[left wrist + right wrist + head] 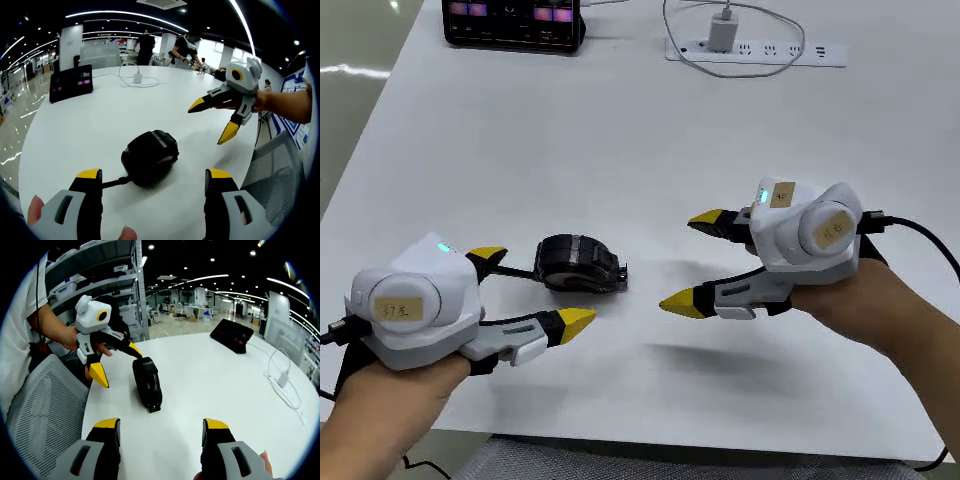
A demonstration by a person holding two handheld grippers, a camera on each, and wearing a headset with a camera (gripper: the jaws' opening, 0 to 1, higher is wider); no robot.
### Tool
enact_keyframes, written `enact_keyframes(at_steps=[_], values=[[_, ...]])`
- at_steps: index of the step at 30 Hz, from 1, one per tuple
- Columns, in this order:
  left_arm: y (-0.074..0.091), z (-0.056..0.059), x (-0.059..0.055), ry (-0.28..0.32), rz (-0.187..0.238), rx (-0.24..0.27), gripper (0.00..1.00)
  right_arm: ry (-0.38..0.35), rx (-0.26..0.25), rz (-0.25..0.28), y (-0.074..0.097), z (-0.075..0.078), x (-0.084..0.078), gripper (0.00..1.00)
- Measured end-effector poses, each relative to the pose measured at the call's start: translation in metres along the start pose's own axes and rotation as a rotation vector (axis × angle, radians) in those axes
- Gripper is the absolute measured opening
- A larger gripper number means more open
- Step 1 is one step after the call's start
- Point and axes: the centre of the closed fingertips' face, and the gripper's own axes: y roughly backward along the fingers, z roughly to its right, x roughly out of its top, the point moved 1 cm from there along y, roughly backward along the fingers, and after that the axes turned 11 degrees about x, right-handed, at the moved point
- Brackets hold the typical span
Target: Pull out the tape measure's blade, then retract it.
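— How many things are we counting?
— One tape measure (580, 264), two pairs of tongs, one power strip (760, 50) with one white charger (723, 32) plugged in, and one dark screen (515, 22), all on the white counter (620, 140).
— Where is the tape measure lying?
— Just ahead of the left tongs (533, 286), between their two yellow-tipped jaws, and well apart from the right tongs (692, 260). It is sitting black and rounded, blade not yet pulled out. A thin black strap (518, 271) is trailing towards one left jaw, and I cannot tell whether they are touching.
— And the tongs?
— Both are standing with jaws spread wide, gripping nothing.
— What are the gripper views adding?
— The right gripper view is taking in a mesh chair (45, 410) and shelves (100, 280) behind the left tongs. The left gripper view is taking in people (186, 47) standing far beyond the right tongs. The head view is giving the power strip far beyond the right tongs and the screen far beyond the left.
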Motion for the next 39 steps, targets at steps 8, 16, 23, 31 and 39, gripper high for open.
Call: enact_keyframes(at_steps=[8, 16, 23, 31, 39], values=[[0.007, -0.003, 0.000, -0.036, 0.028, -0.014, 0.87, -0.030, -0.045, 0.009, 0.019, -0.003, -0.007, 0.71], [0.015, -0.009, -0.002, -0.058, 0.019, -0.029, 0.87, -0.054, -0.074, 0.005, 0.035, -0.008, -0.017, 0.77], [0.018, -0.011, -0.006, -0.098, 0.018, -0.046, 0.91, -0.075, -0.095, 0.006, 0.049, -0.011, -0.027, 0.82], [0.023, -0.011, -0.010, -0.121, 0.005, -0.059, 0.93, -0.099, -0.108, 0.011, 0.060, -0.014, -0.038, 0.84], [0.030, -0.018, -0.009, -0.134, 0.009, -0.056, 0.95, -0.132, -0.132, 0.026, 0.072, -0.018, -0.043, 0.85]])
